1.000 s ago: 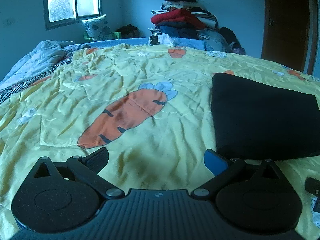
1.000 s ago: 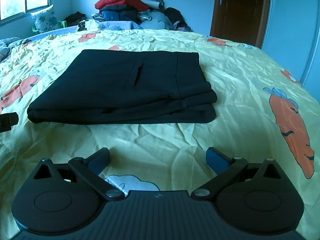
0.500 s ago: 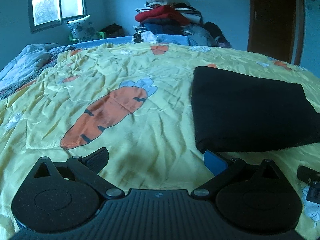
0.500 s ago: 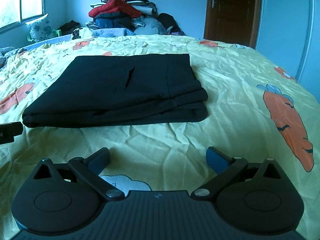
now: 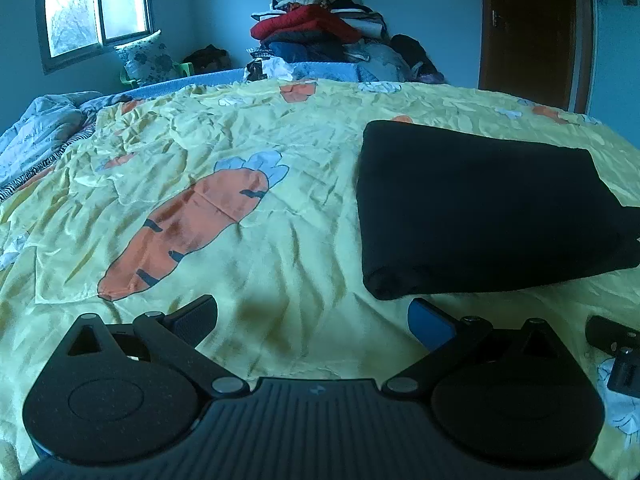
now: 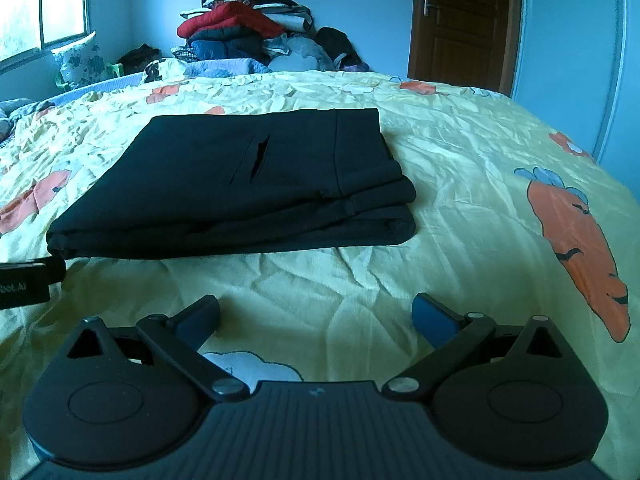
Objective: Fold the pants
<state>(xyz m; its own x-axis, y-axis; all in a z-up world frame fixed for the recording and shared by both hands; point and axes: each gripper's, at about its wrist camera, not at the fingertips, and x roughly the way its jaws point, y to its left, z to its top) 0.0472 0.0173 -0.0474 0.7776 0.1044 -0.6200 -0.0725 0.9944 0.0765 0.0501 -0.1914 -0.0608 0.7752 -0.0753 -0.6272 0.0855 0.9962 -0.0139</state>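
Note:
The black pants (image 6: 240, 184) lie folded in a flat stack on the yellow carrot-print bedspread (image 6: 460, 184); a pocket slit shows on top. In the left wrist view the pants (image 5: 480, 204) lie at the right. My left gripper (image 5: 312, 316) is open and empty, just short of the stack's near left corner. My right gripper (image 6: 316, 316) is open and empty, a little short of the stack's near edge. Part of the left gripper (image 6: 28, 280) shows at the left edge of the right wrist view.
A tall pile of clothes (image 6: 244, 32) stands past the bed's far end. A rumpled quilt (image 5: 36, 140) lies at the far left. A wooden door (image 6: 464, 20) and a window (image 5: 96, 4) are on the walls. A pillow (image 5: 148, 58) sits below the window.
Both grippers have drawn back slightly from the folded pants and tilted, so the stack sits a little farther away. Both stay open and empty.

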